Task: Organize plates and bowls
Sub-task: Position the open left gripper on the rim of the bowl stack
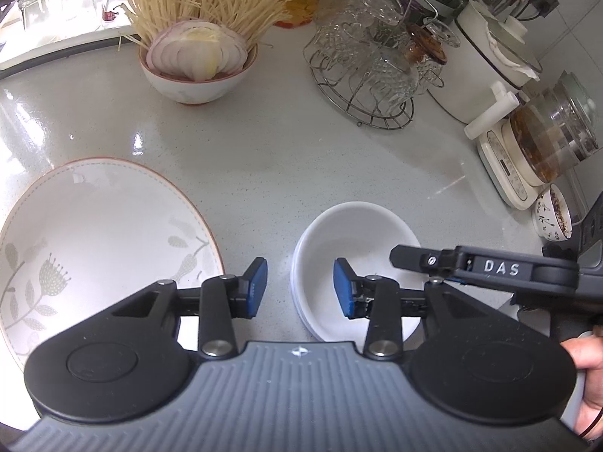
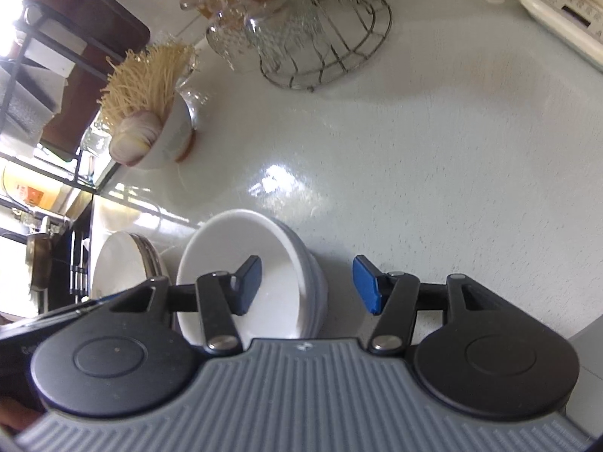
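Straddling the rim of the white bowls (image 1: 358, 263), both grippers stand part-open with nothing pinched. The step in hand looks like a fresh grasp on the nested bowls.

Left wrist view: the left gripper (image 1: 301, 290) hovers over the bowls' near-left rim. One blue pad (image 1: 343, 288) is inside the bowl, the other outside; neither presses the wall. The right gripper (image 1: 414, 260) reaches in from the bowls' right, and its state cannot be read in this view. The floral plate (image 1: 101, 233) lies just left of the bowls, apart from them. Beyond the bowls stand an onion bowl (image 1: 199, 71) with noodles and a wire glass rack (image 1: 369, 71). A kettle (image 1: 546, 139) sits to the far right. A hand (image 1: 588, 376) shows at the frame edge.

Right wrist view: the right gripper (image 2: 307, 286) has its jaws half-wide. The dark left pad (image 2: 248, 286) is inside the bowls (image 2: 245, 248); the blue pad is outside over the counter (image 2: 433, 169). No contact is visible. A plate stack (image 2: 124, 260) sits just left of the bowls.

Next move, as judged: close one gripper on the wall, then lift clear of the plates.

Surface: a glossy pale speckled counter with window glare; a dark shelf frame stands beyond the plates.
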`<act>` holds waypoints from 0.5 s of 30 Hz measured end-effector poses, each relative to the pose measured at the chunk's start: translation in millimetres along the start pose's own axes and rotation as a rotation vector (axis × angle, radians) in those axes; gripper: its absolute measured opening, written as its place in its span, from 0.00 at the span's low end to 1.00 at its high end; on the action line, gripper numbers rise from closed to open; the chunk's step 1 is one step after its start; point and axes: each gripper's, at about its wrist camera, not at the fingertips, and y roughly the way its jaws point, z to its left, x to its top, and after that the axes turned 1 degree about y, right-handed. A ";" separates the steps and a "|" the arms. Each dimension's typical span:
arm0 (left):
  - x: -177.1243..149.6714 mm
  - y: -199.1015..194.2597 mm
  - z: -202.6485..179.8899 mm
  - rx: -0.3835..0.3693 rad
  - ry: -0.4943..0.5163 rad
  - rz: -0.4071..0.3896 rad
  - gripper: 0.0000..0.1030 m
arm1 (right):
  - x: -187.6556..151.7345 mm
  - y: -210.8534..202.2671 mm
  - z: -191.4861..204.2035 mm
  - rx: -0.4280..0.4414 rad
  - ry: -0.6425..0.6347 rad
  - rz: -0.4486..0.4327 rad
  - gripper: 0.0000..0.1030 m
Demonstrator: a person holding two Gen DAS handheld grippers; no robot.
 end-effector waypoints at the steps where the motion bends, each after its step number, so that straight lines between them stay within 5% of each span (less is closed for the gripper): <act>1: 0.1 0.1 -0.2 0.000 -0.001 0.000 0.43 | -0.5 2.2 -1.5 0.010 0.010 0.010 0.55; 4: 0.1 0.8 -0.6 0.001 -0.003 0.002 0.43 | -1.6 6.6 -4.7 0.024 0.018 0.025 0.46; 7: 0.3 1.8 -0.5 -0.001 -0.007 0.007 0.43 | -2.1 10.4 -8.4 0.036 0.038 0.044 0.27; 15: 0.9 6.0 -2.0 -0.007 -0.013 0.011 0.43 | -3.2 5.0 -8.9 0.031 -0.002 0.028 0.14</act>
